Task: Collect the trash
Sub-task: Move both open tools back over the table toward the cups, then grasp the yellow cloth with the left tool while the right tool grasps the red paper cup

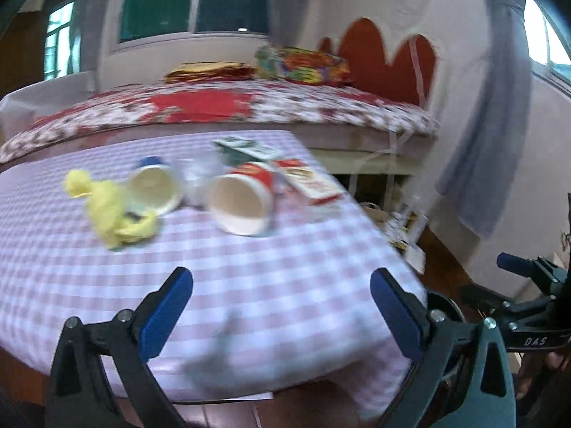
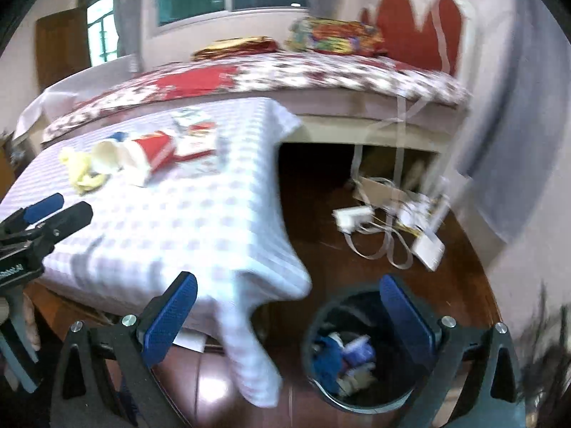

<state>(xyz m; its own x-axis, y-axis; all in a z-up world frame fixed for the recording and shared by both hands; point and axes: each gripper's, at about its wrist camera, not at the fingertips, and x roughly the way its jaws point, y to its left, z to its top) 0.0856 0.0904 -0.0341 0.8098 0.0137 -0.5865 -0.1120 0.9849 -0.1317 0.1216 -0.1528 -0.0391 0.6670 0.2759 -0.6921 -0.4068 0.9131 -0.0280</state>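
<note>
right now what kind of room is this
Most likely a bedroom: a bed with a floral quilt and red headboard stands behind the checked-cloth table, beneath a window.

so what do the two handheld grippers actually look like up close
Both the left gripper and right gripper have black triangular plastic arms with silver screws, and flat fingers faced with textured blue pads. White lettering marks the right gripper's black body.
</note>
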